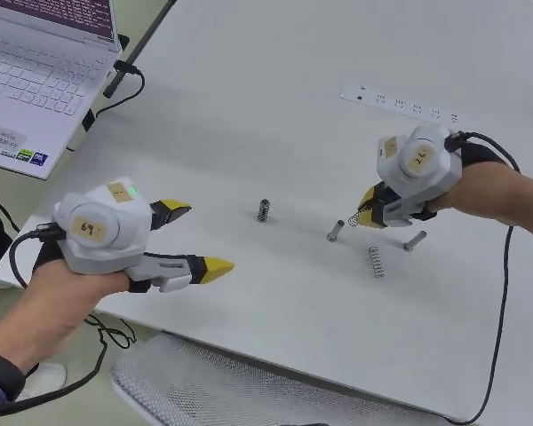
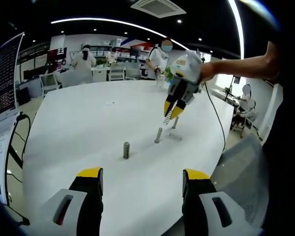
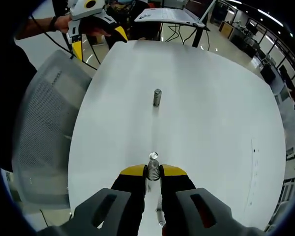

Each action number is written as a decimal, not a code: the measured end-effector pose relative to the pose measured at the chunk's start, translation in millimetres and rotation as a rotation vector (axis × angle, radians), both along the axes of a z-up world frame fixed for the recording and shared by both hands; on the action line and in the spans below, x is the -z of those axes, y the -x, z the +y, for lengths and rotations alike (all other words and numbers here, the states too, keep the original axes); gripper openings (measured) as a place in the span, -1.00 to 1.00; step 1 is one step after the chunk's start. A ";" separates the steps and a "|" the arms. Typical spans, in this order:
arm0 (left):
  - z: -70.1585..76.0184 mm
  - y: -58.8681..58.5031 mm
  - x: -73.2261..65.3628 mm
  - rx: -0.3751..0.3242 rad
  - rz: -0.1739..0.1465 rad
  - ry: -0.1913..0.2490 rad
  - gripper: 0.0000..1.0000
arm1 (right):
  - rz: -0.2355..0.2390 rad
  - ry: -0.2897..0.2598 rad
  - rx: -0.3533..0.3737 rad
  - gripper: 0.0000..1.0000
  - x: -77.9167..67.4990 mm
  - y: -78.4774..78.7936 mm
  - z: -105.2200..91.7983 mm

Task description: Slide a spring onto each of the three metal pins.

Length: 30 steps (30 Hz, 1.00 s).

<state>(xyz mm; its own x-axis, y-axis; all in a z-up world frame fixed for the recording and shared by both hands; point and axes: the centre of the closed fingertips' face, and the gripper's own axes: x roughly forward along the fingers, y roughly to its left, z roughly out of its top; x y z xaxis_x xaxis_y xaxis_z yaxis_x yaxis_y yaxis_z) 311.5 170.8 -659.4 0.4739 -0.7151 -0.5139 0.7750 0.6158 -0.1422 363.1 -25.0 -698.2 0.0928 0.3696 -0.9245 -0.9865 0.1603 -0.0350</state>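
Note:
My right gripper (image 1: 362, 217) is shut on a small spring (image 3: 153, 168), held just over the top of a bare upright metal pin (image 1: 335, 231) (image 3: 153, 156). Farther left, another pin (image 1: 263, 210) (image 3: 157, 97) (image 2: 126, 149) stands with a spring around it. A third pin (image 1: 415, 240) sits to the right of the gripper, and a loose spring (image 1: 375, 261) lies on the white table (image 1: 275, 98). My left gripper (image 1: 200, 238) (image 2: 143, 174) hovers open near the table's front left edge, with nothing between its jaws.
A laptop (image 1: 35, 80) with a plugged-in black cable (image 1: 115, 84) sits at the far left. A white power strip (image 1: 400, 105) lies at the back right. A mesh chair (image 1: 249, 386) stands under the front edge. People stand far off across the room (image 2: 157, 59).

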 end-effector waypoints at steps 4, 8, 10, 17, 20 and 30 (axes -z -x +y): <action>1.3 -0.4 0.2 -0.004 0.002 0.000 0.22 | 0.005 0.005 -0.007 -0.83 3.0 -2.5 1.4; 2.9 -0.6 0.5 -0.009 0.004 0.000 0.22 | 0.009 0.004 -0.013 -0.83 4.0 -3.9 4.9; 3.6 -0.7 0.7 -0.011 0.005 0.000 0.22 | 0.012 0.005 -0.017 -0.83 4.6 -3.6 6.3; 5.8 -1.5 0.7 -0.019 0.007 0.001 0.21 | 0.020 0.011 -0.028 -0.83 8.6 -5.1 8.6; 7.5 -2.4 0.4 -0.025 0.008 0.002 0.21 | 0.026 0.017 -0.034 -0.83 10.8 -5.0 9.2; 10.5 -2.1 2.7 -0.035 0.016 0.003 0.19 | 0.040 0.031 -0.044 -0.83 16.4 -6.3 11.5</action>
<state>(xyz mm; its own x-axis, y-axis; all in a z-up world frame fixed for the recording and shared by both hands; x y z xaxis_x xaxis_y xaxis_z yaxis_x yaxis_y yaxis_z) 313.6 181.3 -662.1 0.4902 -0.6998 -0.5196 0.7507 0.6419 -0.1562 369.5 -13.5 -714.6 0.0403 0.3437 -0.9382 -0.9932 0.1165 0.0000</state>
